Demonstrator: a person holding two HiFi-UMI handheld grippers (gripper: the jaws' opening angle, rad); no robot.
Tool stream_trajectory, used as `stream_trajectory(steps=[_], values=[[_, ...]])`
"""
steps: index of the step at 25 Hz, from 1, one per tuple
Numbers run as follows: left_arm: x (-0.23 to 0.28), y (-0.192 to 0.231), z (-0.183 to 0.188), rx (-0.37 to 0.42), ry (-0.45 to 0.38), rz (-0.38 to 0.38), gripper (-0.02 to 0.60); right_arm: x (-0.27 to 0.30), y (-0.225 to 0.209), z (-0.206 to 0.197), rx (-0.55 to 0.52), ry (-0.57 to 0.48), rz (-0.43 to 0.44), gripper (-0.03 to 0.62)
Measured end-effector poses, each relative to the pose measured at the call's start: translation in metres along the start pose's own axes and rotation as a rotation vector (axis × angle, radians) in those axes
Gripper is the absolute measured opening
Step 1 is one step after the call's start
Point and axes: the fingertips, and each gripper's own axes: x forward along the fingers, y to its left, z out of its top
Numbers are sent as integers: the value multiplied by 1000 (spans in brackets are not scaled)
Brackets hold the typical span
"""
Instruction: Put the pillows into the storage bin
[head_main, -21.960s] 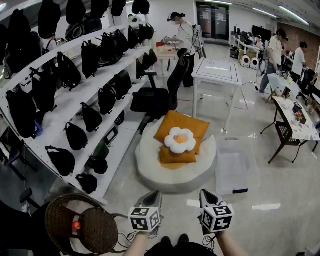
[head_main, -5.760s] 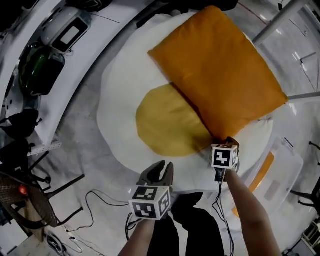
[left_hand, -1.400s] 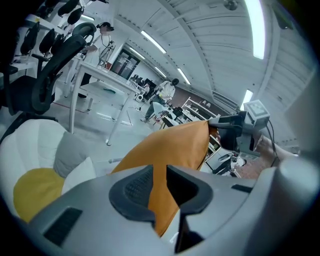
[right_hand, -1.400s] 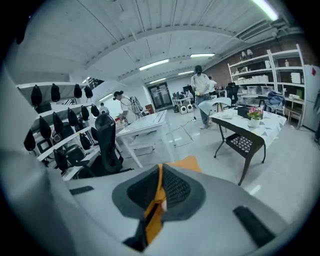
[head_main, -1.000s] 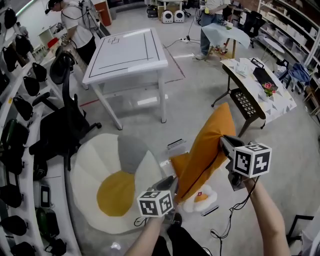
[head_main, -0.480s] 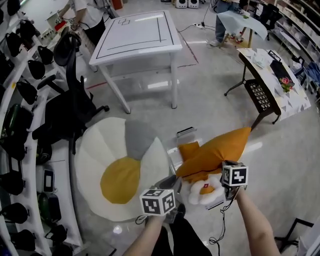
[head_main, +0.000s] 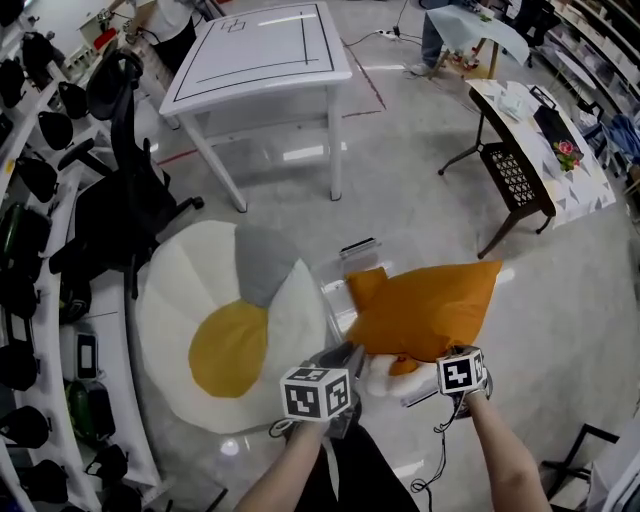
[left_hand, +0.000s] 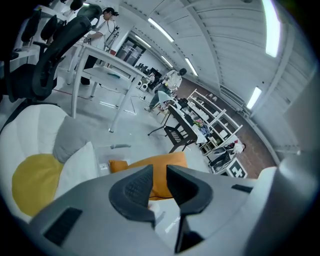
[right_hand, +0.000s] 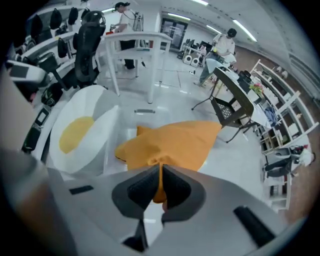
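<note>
A large orange pillow (head_main: 430, 305) lies flat across the clear storage bin (head_main: 334, 296), over a smaller orange pillow (head_main: 366, 286) and a white flower pillow (head_main: 380, 376). My right gripper (head_main: 450, 356) is shut on the big pillow's near corner; in the right gripper view the orange fabric (right_hand: 172, 142) is pinched between the pads of that gripper (right_hand: 160, 187). My left gripper (head_main: 340, 362) hovers just left of the bin, its jaws a little apart with nothing between them. In the left gripper view this gripper (left_hand: 160, 182) looks over the orange pillow (left_hand: 157, 167).
A big egg-shaped floor cushion (head_main: 225, 340) lies left of the bin. Behind stand a white table (head_main: 260, 50), a black office chair (head_main: 120, 190) and a black side table (head_main: 515, 175). Shelves of black bags (head_main: 20, 250) line the left. People work at the back.
My right gripper dropped steeply, and the orange pillow went from hanging upright to lying flat over the bin. The left gripper sank a little.
</note>
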Motion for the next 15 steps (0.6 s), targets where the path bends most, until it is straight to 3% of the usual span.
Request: stream_trajectory(steps=[5,8,12,15], values=[[3,0,-5,16,22,-2,80,9,-10,-56,128,133,-52,34],[3,0,-11,23,37,0,80,7,-10,-82,185,158,-62,42],[2,-3,-18,40,56,-3,80,-11,-12,-87,277,34,-98,28],[2,-8,-23,55,68,-9,80,-31,0,-68,337,-88,-35,28]])
